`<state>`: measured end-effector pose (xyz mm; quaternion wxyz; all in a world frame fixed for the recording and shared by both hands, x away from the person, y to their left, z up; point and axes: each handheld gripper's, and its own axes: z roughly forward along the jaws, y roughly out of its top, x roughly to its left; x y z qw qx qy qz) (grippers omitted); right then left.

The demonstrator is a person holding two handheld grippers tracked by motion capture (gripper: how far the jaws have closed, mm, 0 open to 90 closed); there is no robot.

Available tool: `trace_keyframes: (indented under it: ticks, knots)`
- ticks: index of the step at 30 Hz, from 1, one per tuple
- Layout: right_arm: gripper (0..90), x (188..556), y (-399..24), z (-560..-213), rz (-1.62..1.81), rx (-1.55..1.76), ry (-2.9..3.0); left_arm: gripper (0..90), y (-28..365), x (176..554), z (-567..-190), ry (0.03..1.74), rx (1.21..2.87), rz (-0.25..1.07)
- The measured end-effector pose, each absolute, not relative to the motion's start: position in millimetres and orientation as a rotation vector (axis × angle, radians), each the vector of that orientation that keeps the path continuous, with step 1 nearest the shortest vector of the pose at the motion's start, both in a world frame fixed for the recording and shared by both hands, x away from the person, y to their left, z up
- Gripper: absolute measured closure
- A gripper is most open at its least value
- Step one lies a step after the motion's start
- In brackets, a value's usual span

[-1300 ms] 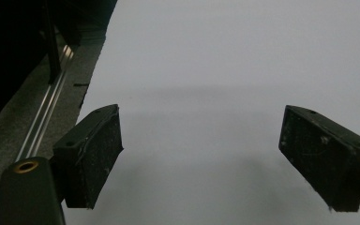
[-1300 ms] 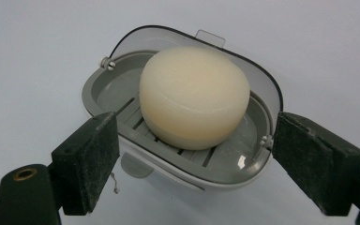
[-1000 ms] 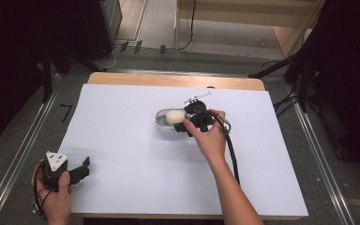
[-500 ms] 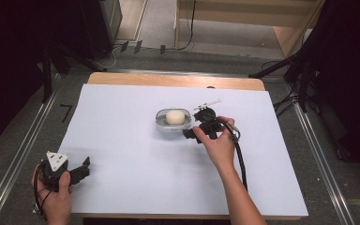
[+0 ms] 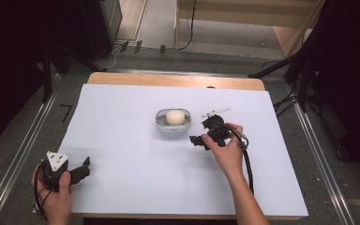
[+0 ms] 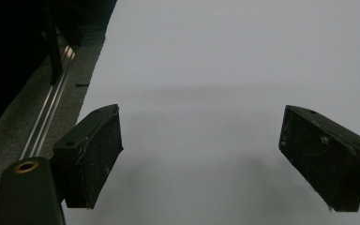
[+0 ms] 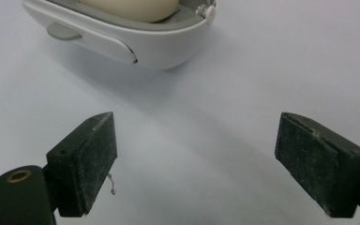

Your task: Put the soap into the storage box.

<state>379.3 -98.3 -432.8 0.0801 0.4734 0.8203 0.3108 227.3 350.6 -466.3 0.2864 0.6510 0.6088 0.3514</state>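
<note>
A small grey-white dish (image 5: 160, 123) stands mid-table on the white sheet, with a cream, rounded lump (image 5: 174, 116) lying in it. My right gripper (image 5: 199, 133) sits just right of the dish, pointing left at it. Its jaws are apart from the dish, open, and have just been opening with nothing between them. In the right gripper view the dish (image 7: 136, 42) and the lump (image 7: 136, 9) lie beyond my right gripper (image 7: 194, 159). My left gripper (image 5: 85, 168) rests at the sheet's near left corner, open and empty. The left gripper view has my left gripper (image 6: 201, 159) over bare sheet.
The white sheet (image 5: 122, 178) covers most of the table. A wooden strip (image 5: 168, 80) shows along the far edge. Metal rails (image 5: 23, 150) run down both sides. Cables and dark stands (image 5: 304, 70) crowd the floor beyond the far right corner.
My right gripper has drawn back from the dish, moving right and toward the near side, and its jaws stand wider. The cream lump stays in the dish. The left hand has kept still.
</note>
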Motion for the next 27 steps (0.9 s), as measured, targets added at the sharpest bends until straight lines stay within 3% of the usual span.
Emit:
trace_keyframes:
  ticks: [27]
  knots:
    - [13.3,347.5,-138.0,-447.1,0.966,1.381,2.388,14.4,350.0,227.1,-466.2,1.629,1.741,0.942]
